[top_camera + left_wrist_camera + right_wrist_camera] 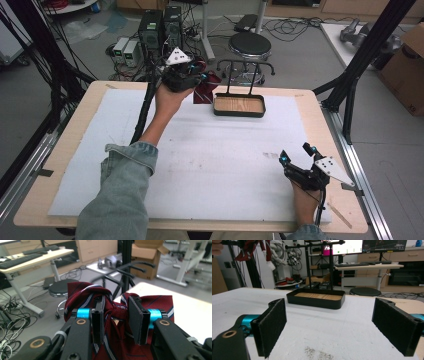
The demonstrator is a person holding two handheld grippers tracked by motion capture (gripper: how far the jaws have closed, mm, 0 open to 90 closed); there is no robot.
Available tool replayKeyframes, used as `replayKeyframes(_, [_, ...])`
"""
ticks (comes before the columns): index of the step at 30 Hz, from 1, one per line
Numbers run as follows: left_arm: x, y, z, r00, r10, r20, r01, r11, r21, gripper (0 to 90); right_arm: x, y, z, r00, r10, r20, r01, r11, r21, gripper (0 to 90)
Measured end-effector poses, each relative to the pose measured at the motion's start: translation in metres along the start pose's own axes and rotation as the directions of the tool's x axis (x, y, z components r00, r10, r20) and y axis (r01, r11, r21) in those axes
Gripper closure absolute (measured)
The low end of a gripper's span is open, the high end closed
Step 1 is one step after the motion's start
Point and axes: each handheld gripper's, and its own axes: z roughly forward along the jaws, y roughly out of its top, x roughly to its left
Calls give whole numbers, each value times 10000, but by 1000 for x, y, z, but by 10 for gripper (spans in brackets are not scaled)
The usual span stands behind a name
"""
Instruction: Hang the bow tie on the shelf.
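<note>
The left gripper (192,80) is hanging in the air above the far edge of the table, its grey three-cornered plate facing up, and its black jaws are clamping a bunched dark red woven necktie with navy and white diagonal stripes (117,312). In the left gripper view the cloth is bulging up between and around both pads, with a knotted fold sitting right in the gap and more of the striped fabric dropping away below the jaws. From the high view the same tie (205,92) is dangling just to the left of a black rectangular tray with a light wooden floor (239,105), which is carrying a thin black metal stand with curved arms (245,65) rising from its back edge; the tie is sitting close beside the tray but not inside it. The right gripper (296,161) is resting low at the near right of the white foam sheet covering the pale wooden table (320,125), well apart from the tray, and its jaws are standing wide apart with nothing between them. In the right gripper view the two felt-faced pads are framing the bare sheet, with the tray (315,299) lying farther ahead and the stand (331,265) rising behind it.
</note>
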Motion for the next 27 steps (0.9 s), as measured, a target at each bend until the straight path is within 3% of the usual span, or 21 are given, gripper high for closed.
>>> replayKeyframes(3, [7,2,4,9990,-441,-24,440,9986,-282,669,0,0,0,10000,1,7,-1,10000,-9,115])
replayKeyframes(23, [5,-13,51,9931,-1142,-260,1119,9907,-775,670,-1,0,0,10000,33,-41,-33,10000,13,115])
replayKeyframes(27, [7,-18,56,9919,-1161,-507,1121,9908,-758,670,-1,0,1,10000,49,-61,-49,10000,5,115])
